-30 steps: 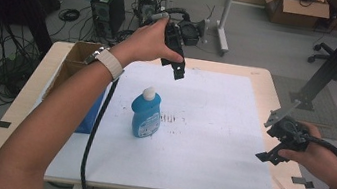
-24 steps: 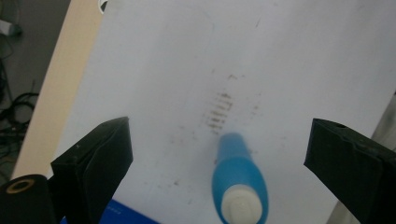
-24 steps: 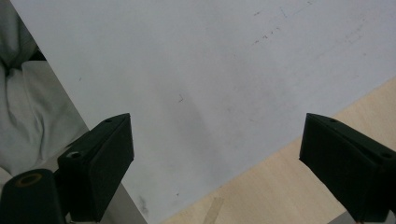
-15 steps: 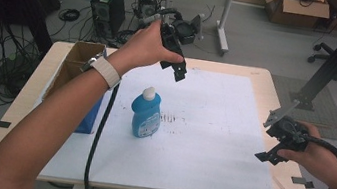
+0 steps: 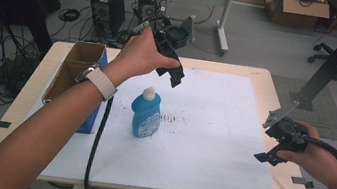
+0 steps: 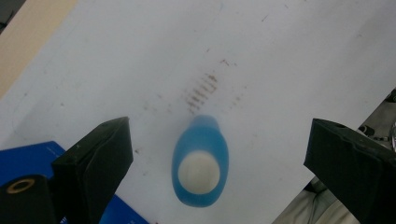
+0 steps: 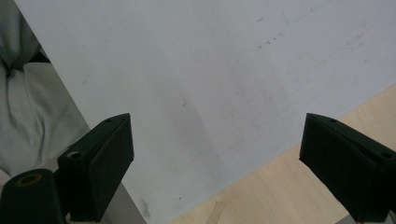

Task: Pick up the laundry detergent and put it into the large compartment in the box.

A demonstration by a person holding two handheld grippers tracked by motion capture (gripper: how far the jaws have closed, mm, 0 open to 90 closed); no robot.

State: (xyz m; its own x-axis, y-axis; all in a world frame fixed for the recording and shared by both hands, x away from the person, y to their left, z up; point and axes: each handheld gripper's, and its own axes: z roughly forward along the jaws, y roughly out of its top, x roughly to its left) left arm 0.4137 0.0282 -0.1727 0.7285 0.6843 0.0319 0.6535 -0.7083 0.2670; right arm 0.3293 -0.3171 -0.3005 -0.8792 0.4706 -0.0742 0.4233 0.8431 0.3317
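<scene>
Hovering above the blue bottle [image 5: 145, 116]
The left gripper [image 5: 172, 72] is hanging released at its one o'clock; the right gripper [image 7: 215, 163] is idling, jaws spread.

Bottle [image 5: 146, 114]: translucent blue body, off-white cap, pale blue label on its front. White sheet [image 5: 211, 131] on my desk [image 5: 277, 98]: plain white, marked with a small patch of short brown streaks just beside the bottle, plus faint grey scuffs. The desk itself is light beige wood. Cardboard box [image 5: 75, 78]: brown inside, blue outer face. My left tool [image 5: 175, 77]: matte black, with a brass-coloured ring on its body. My right tool [image 5: 270, 146]: matte black, grey plate on top. My watch strap [image 5: 100, 83]: white. Cables: black.
</scene>
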